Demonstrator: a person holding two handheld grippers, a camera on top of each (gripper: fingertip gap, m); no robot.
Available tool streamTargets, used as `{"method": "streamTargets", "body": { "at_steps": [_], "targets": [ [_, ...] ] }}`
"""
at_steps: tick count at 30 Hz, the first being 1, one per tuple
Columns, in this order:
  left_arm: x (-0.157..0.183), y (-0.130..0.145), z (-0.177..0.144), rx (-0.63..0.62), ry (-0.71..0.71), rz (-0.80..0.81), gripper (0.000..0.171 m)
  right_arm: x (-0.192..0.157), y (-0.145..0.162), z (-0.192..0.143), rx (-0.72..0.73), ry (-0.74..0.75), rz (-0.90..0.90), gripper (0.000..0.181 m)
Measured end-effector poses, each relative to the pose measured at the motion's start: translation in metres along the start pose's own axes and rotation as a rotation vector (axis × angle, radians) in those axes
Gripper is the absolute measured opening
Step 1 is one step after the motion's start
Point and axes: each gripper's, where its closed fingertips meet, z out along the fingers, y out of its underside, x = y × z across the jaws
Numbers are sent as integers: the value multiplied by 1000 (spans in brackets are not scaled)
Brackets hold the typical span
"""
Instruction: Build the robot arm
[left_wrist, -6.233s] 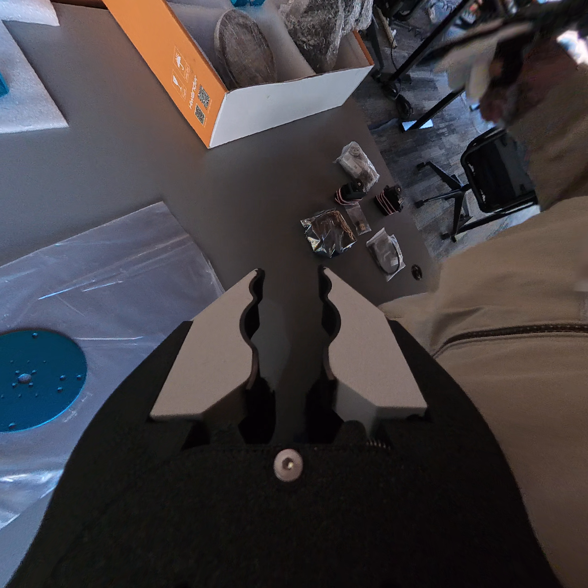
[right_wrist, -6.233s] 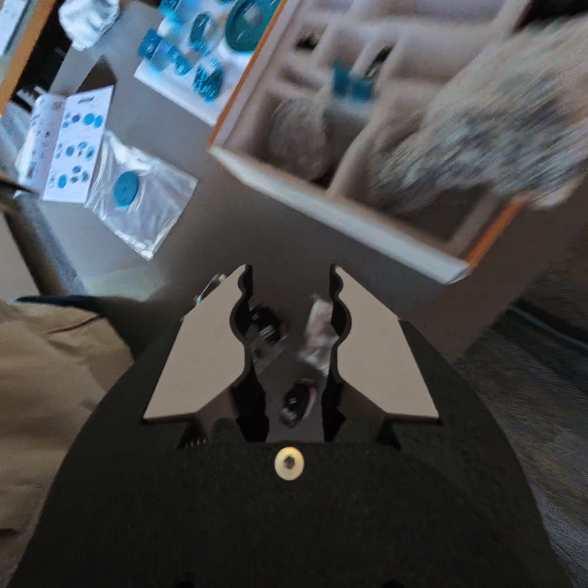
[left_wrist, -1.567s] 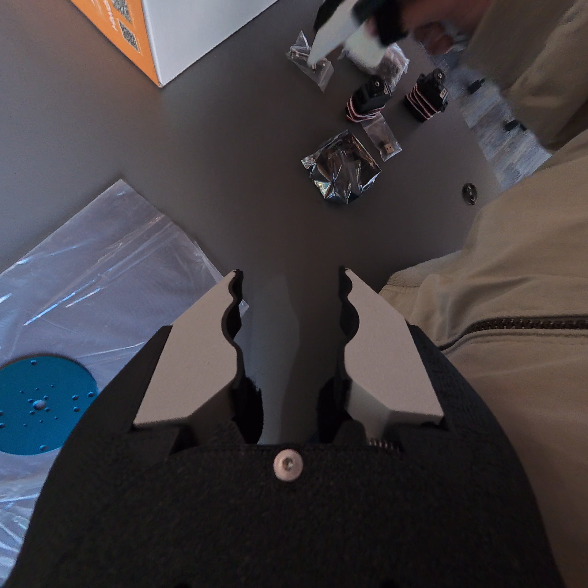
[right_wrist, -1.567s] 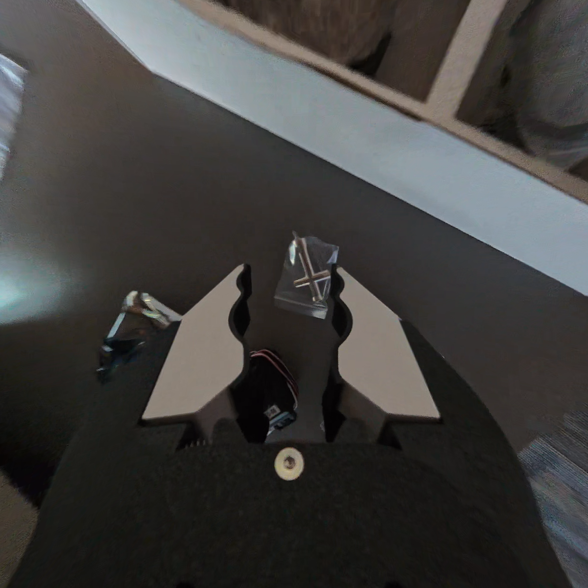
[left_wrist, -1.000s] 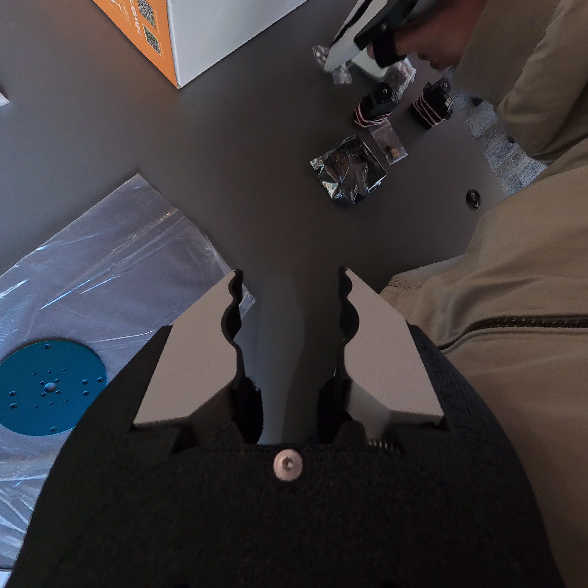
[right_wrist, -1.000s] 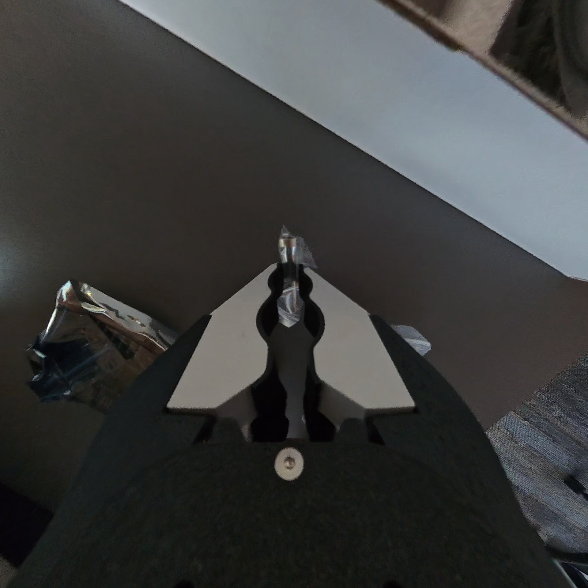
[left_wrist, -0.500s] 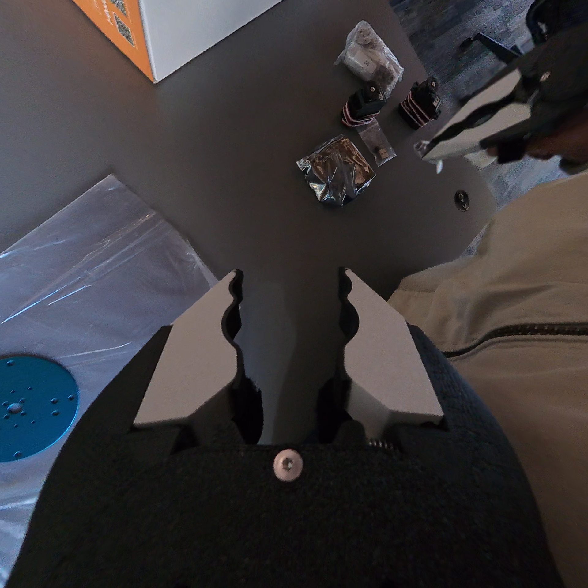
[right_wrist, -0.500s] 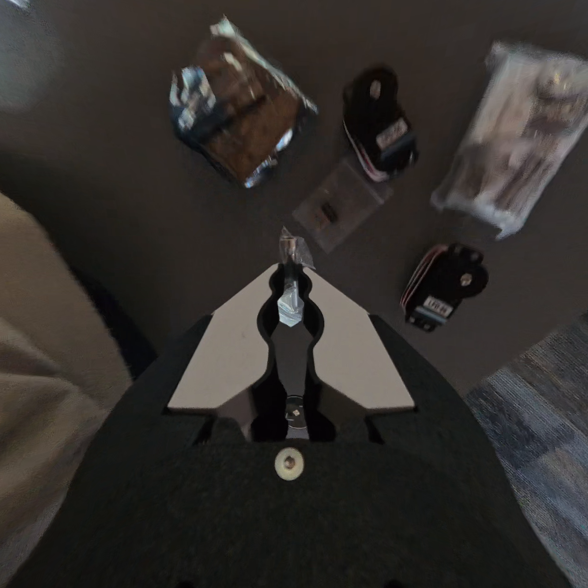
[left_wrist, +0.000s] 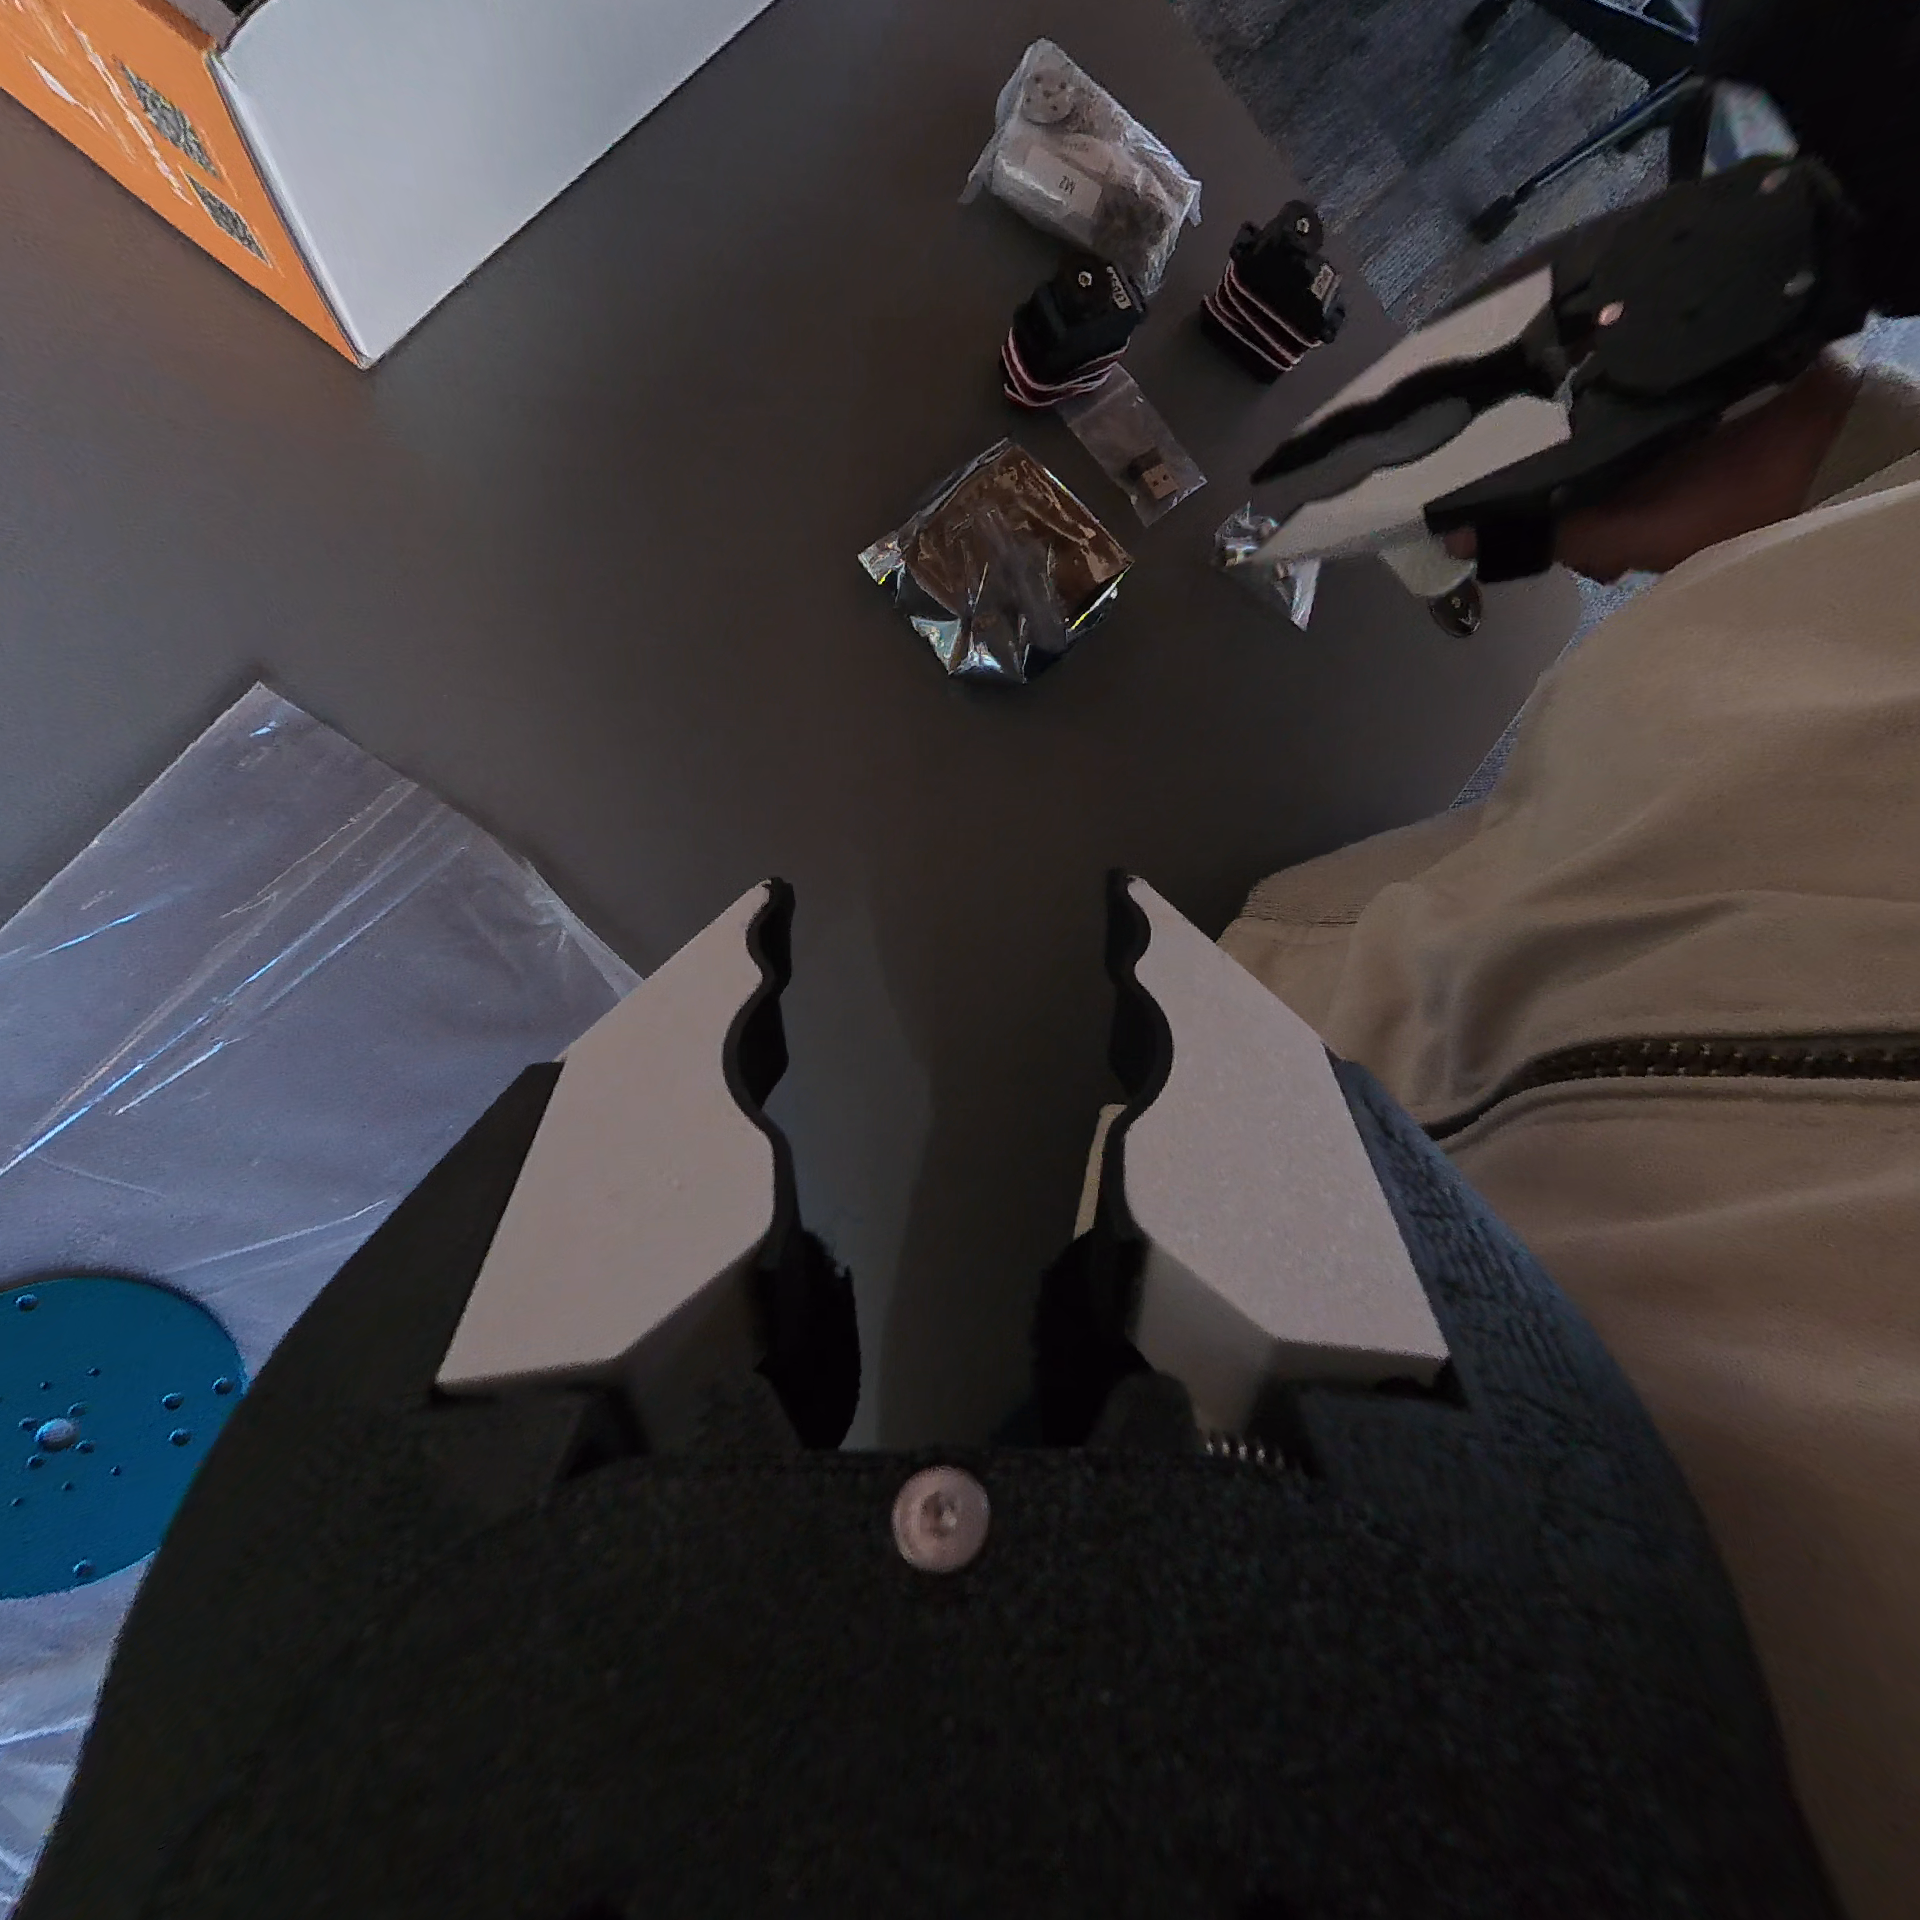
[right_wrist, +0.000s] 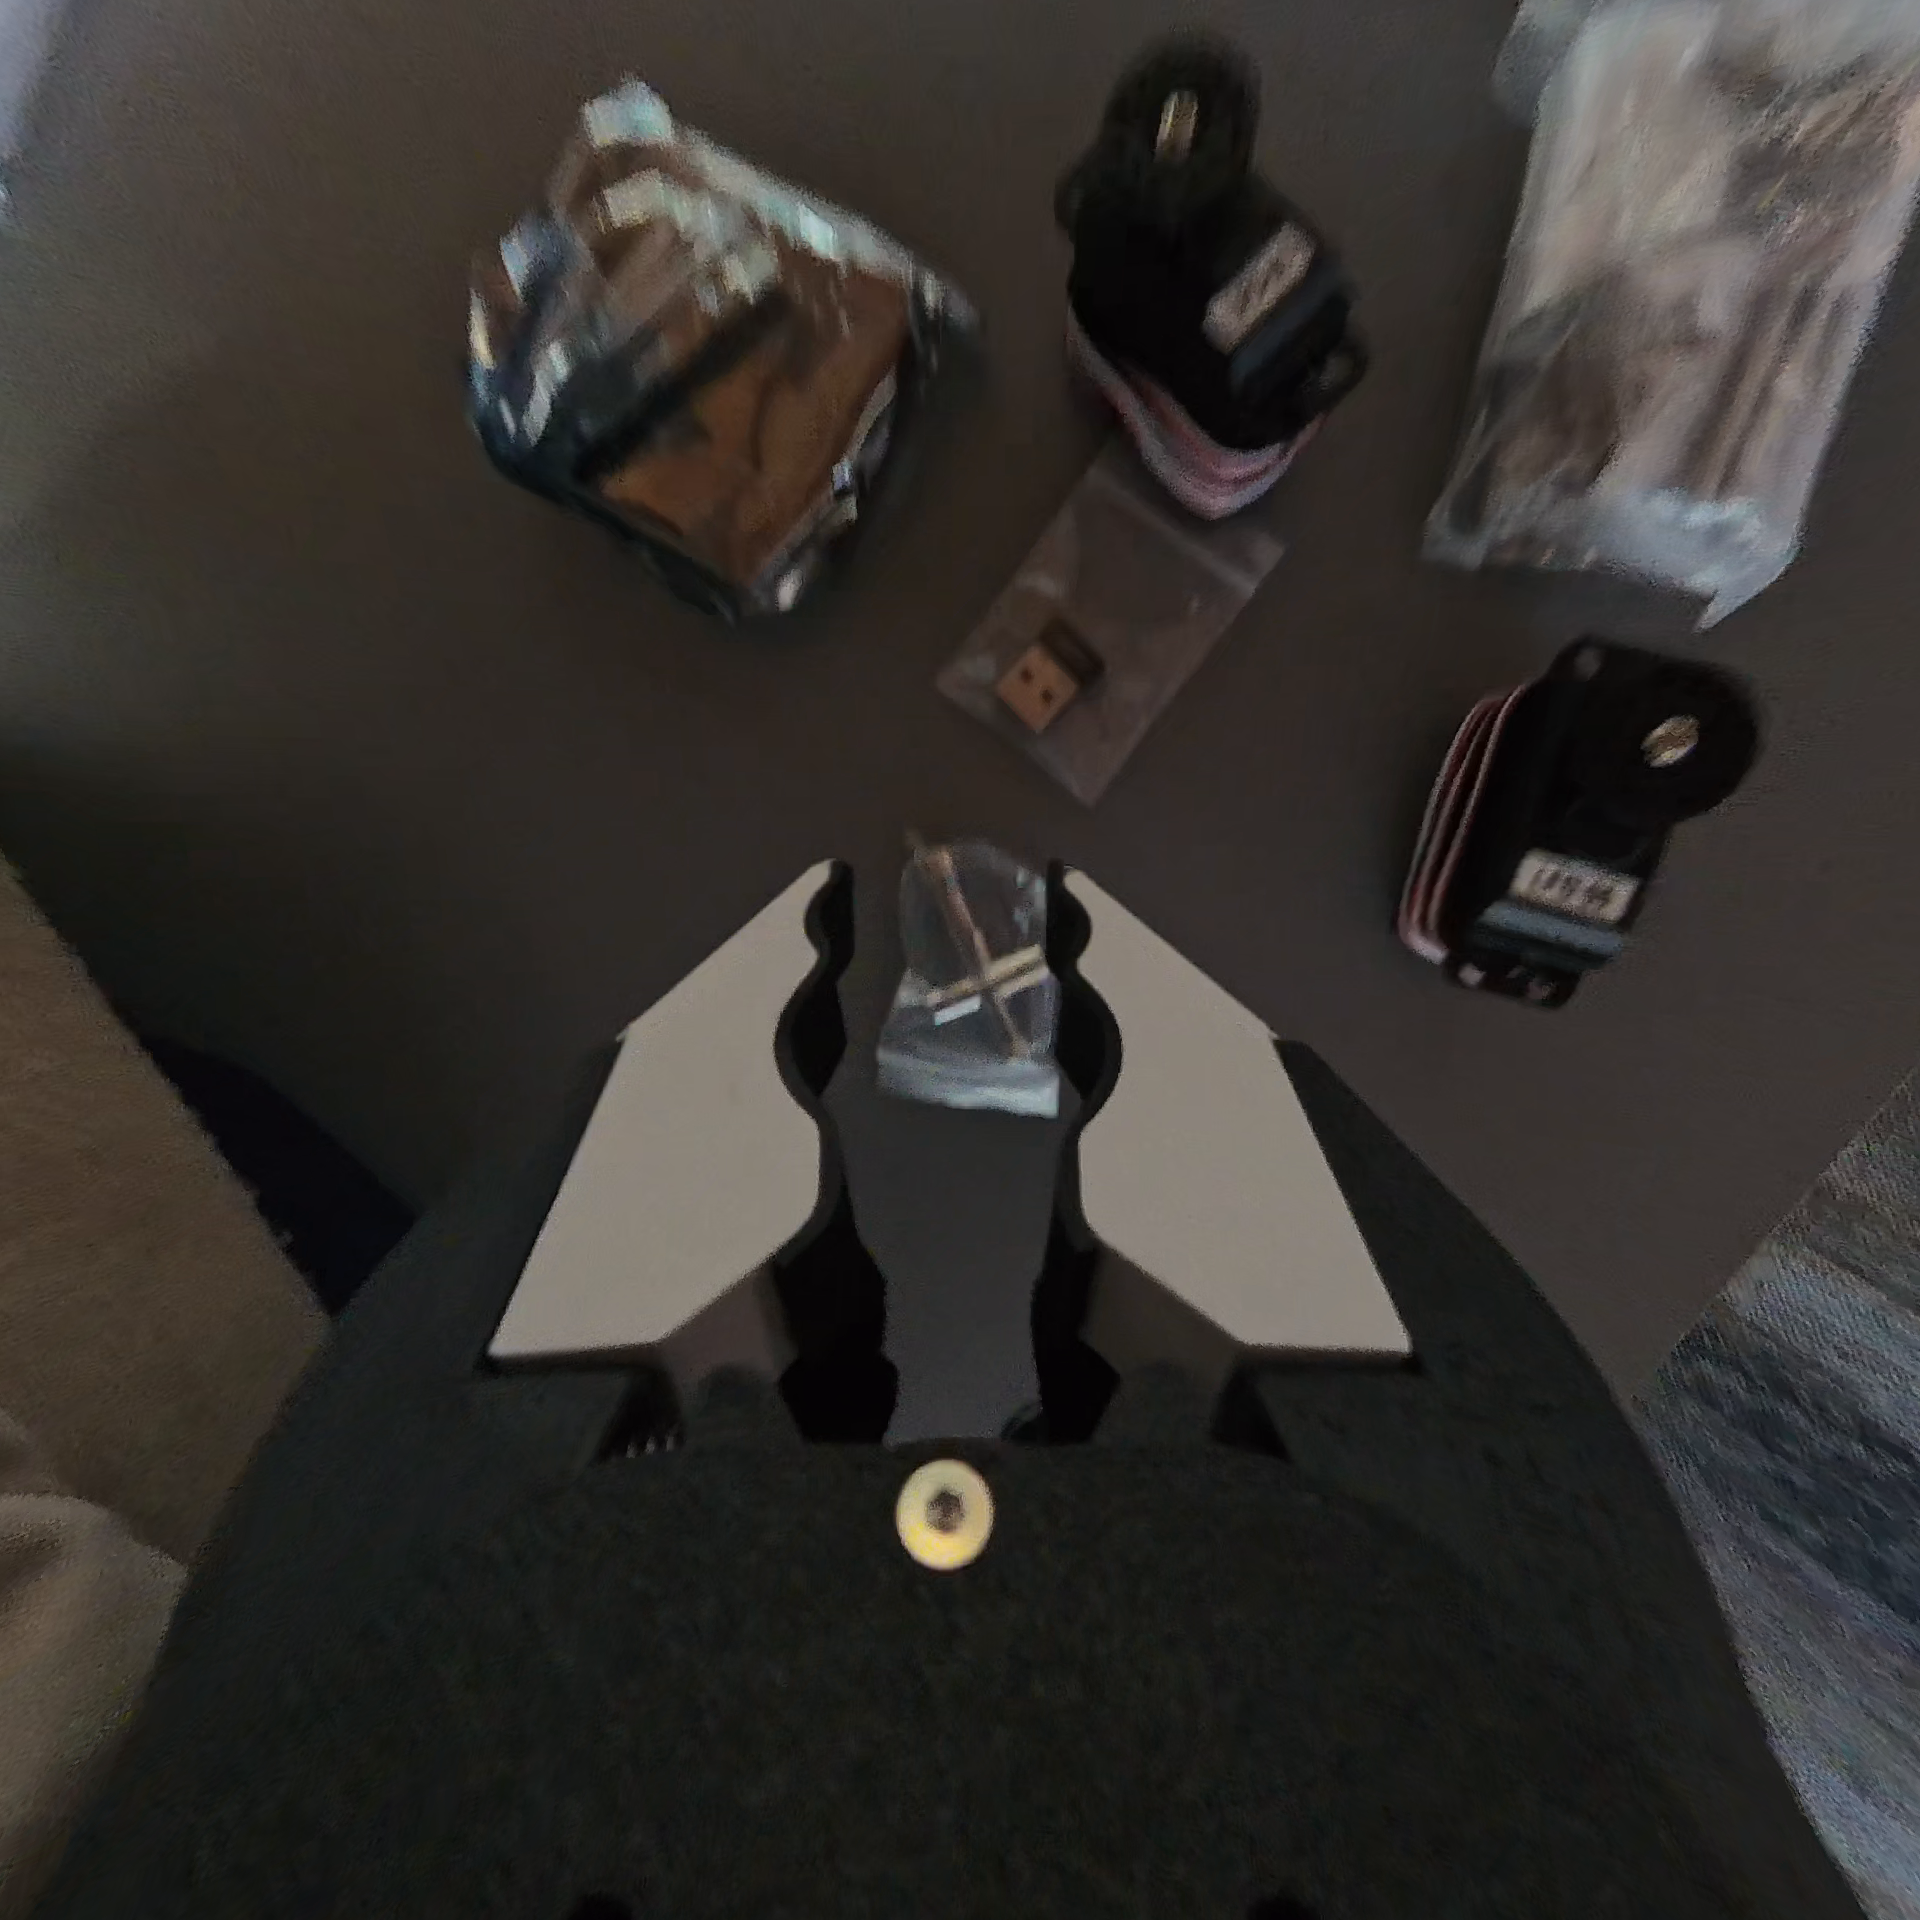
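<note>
Clear packet (right_wrist: 971, 997) released, seemingly between right claw (right_wrist: 951, 883) tips.

Dark grey matte tabletop (left_wrist: 623, 540), blue-grey carpet floor (left_wrist: 1382, 114) beyond its edge, black chair legs (left_wrist: 1600, 135), dim light

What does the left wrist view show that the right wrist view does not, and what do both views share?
Only the left wrist view shows the orange and white box, the blue disc in a clear bag, and the open left gripper.

Only the right wrist view shows the cross-shaped metal piece inside the small bag between the open right gripper.

Both show the foil pouch, two black servos and the grey table.
</note>
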Motion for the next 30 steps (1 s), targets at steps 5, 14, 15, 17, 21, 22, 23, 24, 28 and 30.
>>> {"method": "streamTargets", "body": {
  "at_steps": [5, 14, 15, 17, 21, 22, 23, 24, 28, 30],
  "targets": [
    [4, 1, -4, -1, -9, 12, 60, 17, -32, 16, 40, 50, 51, 50],
    [3, 8, -15, 6, -34, -4, 60, 36, -28, 30, -9, 238, -19, 3],
    [3, 9, -15, 7, -33, -9, 60, 34, -25, 29, -15, 226, -12, 0],
    [4, 11, -14, 8, -31, -16, 60, 31, -19, 26, -39, 193, 5, 0],
    [6, 10, -11, 10, -24, -16, 60, 30, -26, 6, -25, 160, 14, 0],
    [6, 10, -11, 9, -24, -13, 60, 30, -38, -5, 6, 156, 12, 0],
    [6, 10, -11, 8, -27, -9, 60, 27, -58, -18, 59, 138, 2, 0],
    [5, 10, -12, 8, -31, -7, 60, 28, -81, -31, 112, 132, -16, 0],
    [1, 10, -14, 18, -34, -26, 60, 62, -174, -54, 173, 165, -120, 0],
    [-3, 10, -17, 23, -44, -26, 60, 99, -205, -51, 130, 176, -100, 0]
  ]
}}
